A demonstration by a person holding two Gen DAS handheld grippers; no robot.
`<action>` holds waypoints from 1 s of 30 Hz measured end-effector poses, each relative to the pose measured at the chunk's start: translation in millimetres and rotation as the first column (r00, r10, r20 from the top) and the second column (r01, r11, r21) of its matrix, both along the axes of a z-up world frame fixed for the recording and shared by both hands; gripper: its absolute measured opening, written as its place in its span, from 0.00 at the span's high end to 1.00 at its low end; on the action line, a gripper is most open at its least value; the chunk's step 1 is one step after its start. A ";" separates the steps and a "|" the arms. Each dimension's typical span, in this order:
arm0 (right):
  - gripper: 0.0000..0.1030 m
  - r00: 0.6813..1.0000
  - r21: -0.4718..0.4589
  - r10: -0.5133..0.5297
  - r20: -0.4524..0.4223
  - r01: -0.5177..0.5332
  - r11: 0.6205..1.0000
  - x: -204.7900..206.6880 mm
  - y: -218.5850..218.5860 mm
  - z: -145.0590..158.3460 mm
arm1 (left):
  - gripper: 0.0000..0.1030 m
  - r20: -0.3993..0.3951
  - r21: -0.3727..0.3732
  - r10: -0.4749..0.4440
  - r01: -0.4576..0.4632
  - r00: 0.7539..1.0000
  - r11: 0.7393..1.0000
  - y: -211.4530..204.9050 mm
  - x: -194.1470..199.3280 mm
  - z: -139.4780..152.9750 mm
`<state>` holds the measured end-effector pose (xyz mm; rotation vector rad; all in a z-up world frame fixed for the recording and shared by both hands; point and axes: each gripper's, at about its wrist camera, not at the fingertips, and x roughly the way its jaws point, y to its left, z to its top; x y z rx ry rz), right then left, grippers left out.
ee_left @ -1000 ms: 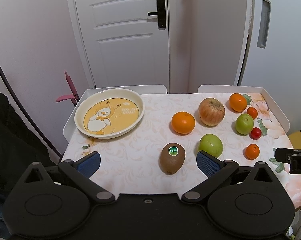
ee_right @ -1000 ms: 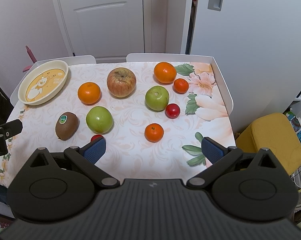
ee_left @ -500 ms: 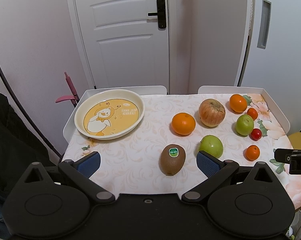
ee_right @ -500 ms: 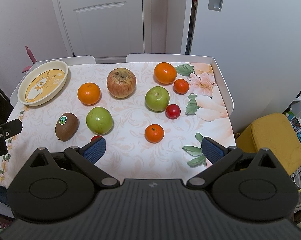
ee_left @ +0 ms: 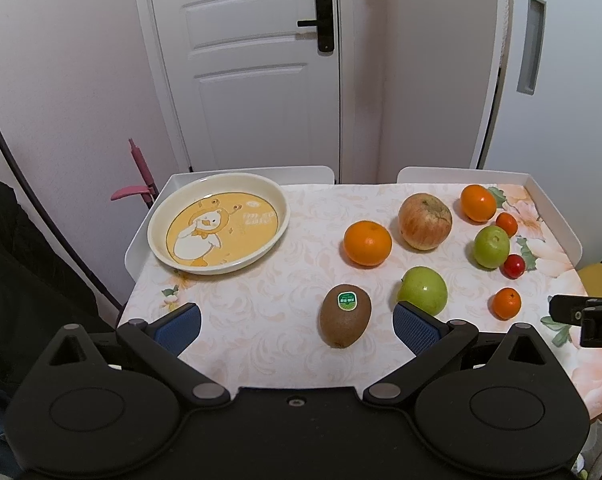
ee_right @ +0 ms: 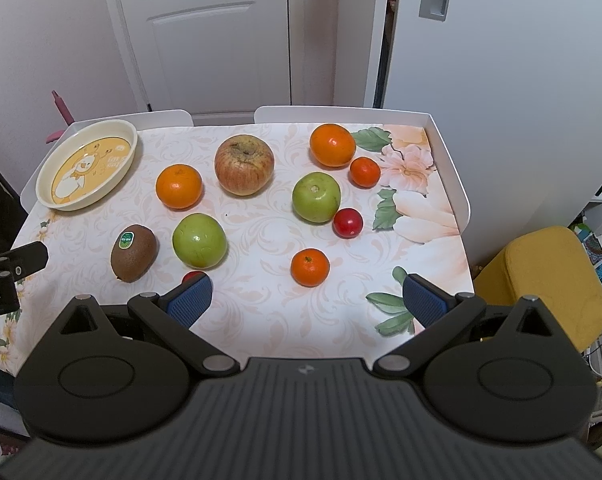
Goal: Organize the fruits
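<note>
A cream plate with a duck picture (ee_left: 221, 220) (ee_right: 87, 164) sits at the table's far left. Fruits lie loose to its right: a kiwi (ee_left: 345, 316) (ee_right: 133, 253), two green apples (ee_right: 199, 241) (ee_right: 316, 197), a red apple (ee_right: 244, 164), oranges (ee_right: 179, 186) (ee_right: 332, 145), small tangerines (ee_right: 310, 267) (ee_right: 364, 172) and a cherry tomato (ee_right: 347, 222). Another red tomato (ee_right: 192, 276) peeks from behind the right gripper's left finger. My left gripper (ee_left: 297, 326) is open and empty, just short of the kiwi. My right gripper (ee_right: 307, 300) is open and empty near the front edge.
The table (ee_right: 447, 168) has a raised white rim and a floral cloth. A yellow stool (ee_right: 549, 280) stands to its right. A white door and walls close the back. A pink handle (ee_left: 135, 188) sticks up at the far left.
Both grippers have barely moved; the views shifted slightly. No fruit has moved.
</note>
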<state>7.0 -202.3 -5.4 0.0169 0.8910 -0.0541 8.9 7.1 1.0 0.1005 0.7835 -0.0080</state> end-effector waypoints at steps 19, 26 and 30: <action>0.00 0.992 0.006 0.125 -0.035 -0.125 0.992 40.8 -20.3 -80.5 | 0.00 0.005 0.063 -0.050 0.050 0.999 0.997 -14.1 34.5 -69.8; 0.00 0.988 0.026 0.151 -0.031 -0.150 0.988 52.7 -27.1 -102.4 | 0.09 -0.020 0.045 -0.069 0.070 0.997 0.996 -20.3 57.6 -99.0; 0.00 0.987 0.046 0.161 -0.026 -0.160 0.986 57.8 -29.3 -108.2 | 0.16 -0.037 0.028 -0.084 0.085 0.996 0.996 -24.4 67.2 -110.2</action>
